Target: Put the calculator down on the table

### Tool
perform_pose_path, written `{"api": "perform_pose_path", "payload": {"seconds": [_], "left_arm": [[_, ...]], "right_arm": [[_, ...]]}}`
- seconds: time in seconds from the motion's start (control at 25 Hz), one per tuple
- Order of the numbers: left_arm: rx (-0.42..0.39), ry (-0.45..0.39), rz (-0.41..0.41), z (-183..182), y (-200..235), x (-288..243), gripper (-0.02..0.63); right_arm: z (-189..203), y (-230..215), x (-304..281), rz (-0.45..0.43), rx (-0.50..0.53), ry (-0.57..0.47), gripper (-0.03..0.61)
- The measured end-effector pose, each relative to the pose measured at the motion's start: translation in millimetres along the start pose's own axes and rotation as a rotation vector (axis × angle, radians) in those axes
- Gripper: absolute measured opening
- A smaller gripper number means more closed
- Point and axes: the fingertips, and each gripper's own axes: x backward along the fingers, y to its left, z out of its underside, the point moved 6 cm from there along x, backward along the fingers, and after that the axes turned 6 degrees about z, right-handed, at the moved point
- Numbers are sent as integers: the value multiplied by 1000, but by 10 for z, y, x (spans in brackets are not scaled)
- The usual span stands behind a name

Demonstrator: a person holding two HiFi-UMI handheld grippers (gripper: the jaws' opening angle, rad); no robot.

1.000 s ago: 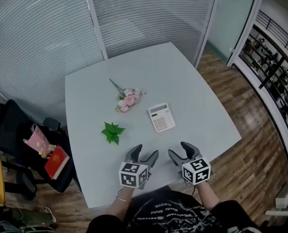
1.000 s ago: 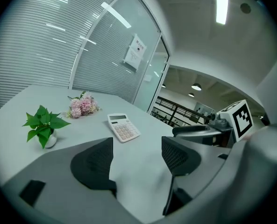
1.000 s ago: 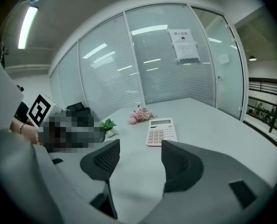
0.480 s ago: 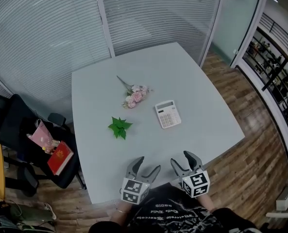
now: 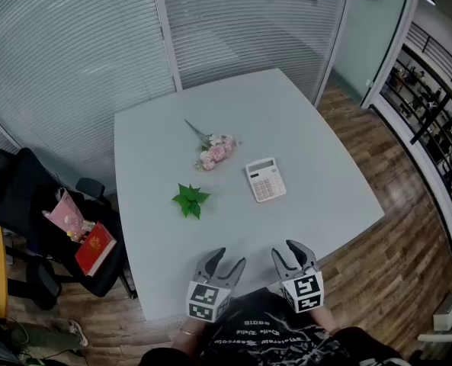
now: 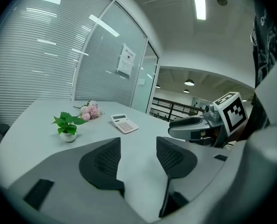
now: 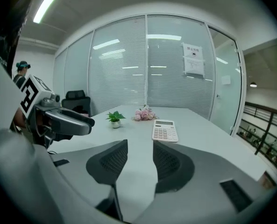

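A white calculator lies flat on the pale grey table, right of centre; it also shows in the left gripper view and the right gripper view. Both grippers hover over the table's near edge, well short of the calculator. My left gripper has its jaws closing with nothing between them. My right gripper is also closing on nothing, its gap narrower. Each gripper sees the other: the right gripper at the side, the left gripper likewise.
A small green plant in a white pot and a pink flower sprig lie left of the calculator. A black office chair with a red book stands left of the table. Glass walls with blinds stand behind; wooden floor lies to the right.
Both grippers have drawn back toward the table's near edge, away from the calculator, and their jaws have narrowed. The calculator stays flat on the table.
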Motion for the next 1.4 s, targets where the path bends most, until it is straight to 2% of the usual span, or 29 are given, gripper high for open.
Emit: {"api": "perform_pose_path", "payload": {"seconds": [0.08,0.24,0.28,0.56,0.76,0.96,1.16,1.4], "left_arm": [[-4,-12,-16,27,12,36,200],[4,-20,-38,58,30,70,36],[3,-12,-31,73,20,67,27],[-53,44,42,114,-56,20,20],[-12,41,45,127,-57,10,20],[5,53,89,125,-97,-43,20],[35,72,86,162,-92,-65,20],[49,56,65,141,-49,-119,20]], "right_arm": [[10,20,20,26,23,-2,124],[0,49,27,-4,7,-12,20],[-6,59,24,-15,4,-15,9],[-63,22,-16,-1,-20,-35,6],[-37,19,-34,-21,-9,-16,6],[-18,31,-75,-43,23,-8,6],[-4,13,-106,-63,48,1,6],[10,-24,-148,-90,64,7,6]]}}
